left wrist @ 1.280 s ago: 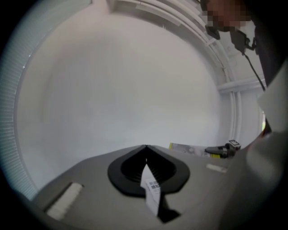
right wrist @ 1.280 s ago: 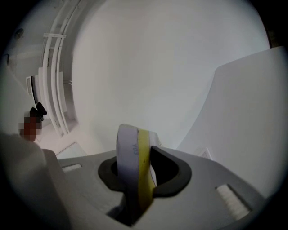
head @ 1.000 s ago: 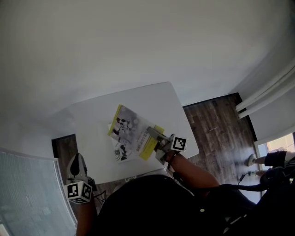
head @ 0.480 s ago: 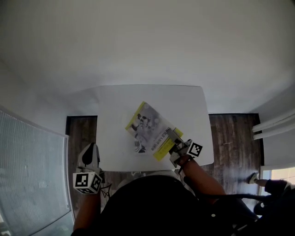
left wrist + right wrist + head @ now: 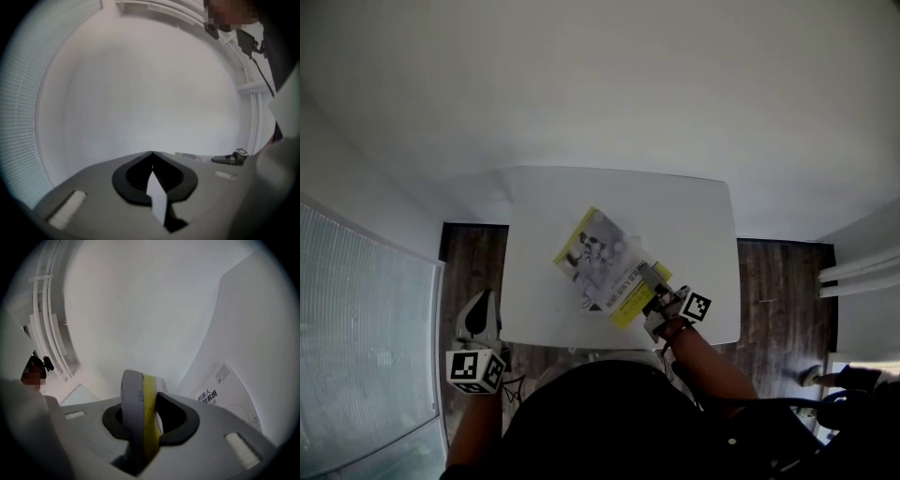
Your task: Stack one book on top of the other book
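One book [image 5: 602, 262] pinched in right gripper [image 5: 647, 279], over table [image 5: 703, 216].

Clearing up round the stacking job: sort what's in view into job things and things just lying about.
Job: grey-and-yellow book, gripped by the right claw; second book under it; white table.
Lying about: left claw, shut, beside the table; window blind; wood floor.
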Available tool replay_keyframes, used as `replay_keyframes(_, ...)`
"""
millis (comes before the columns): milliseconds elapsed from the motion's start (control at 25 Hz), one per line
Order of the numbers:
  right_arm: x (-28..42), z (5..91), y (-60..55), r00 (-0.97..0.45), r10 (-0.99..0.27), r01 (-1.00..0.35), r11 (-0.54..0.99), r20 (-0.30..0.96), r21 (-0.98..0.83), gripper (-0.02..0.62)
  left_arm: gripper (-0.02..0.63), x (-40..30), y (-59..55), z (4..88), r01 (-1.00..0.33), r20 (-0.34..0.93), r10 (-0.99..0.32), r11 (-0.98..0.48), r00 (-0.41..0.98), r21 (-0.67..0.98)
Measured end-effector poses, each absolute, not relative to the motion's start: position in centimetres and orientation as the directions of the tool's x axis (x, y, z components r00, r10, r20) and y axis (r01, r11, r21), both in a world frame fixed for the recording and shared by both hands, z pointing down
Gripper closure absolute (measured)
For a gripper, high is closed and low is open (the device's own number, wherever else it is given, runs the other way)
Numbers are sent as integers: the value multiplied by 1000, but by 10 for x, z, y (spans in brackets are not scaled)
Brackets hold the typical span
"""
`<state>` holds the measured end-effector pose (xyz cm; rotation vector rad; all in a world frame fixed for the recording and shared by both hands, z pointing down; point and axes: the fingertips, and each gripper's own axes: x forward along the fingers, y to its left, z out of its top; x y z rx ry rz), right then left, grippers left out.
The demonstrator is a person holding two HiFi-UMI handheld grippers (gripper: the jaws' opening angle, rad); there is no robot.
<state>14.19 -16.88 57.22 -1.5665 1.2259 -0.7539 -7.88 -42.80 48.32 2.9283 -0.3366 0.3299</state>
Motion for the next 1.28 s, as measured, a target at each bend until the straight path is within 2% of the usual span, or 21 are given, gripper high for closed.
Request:
replay_keyframes(240, 143, 555, -175, 274, -958, -288, 0, -83, -958, 509, 600, -87, -428, 443, -292, 277, -254, -951, 927, 106)
replay_keyframes(600, 149, 566, -178, 246, -966, -251, 12, -76, -968, 509, 600, -87, -415, 440, -306, 310, -264, -947, 913, 96)
replay_keyframes(1040, 147, 583, -169, 315, -949, -225, -60, -15, -972, 511, 600, -112, -417, 441, -304, 299, -265, -948, 917, 95)
replay_keyframes(1280, 151, 608, -162, 321, -943, -195, -158, 90, -968, 511, 600, -109, -417, 444, -305, 320, -261, -948, 911, 94)
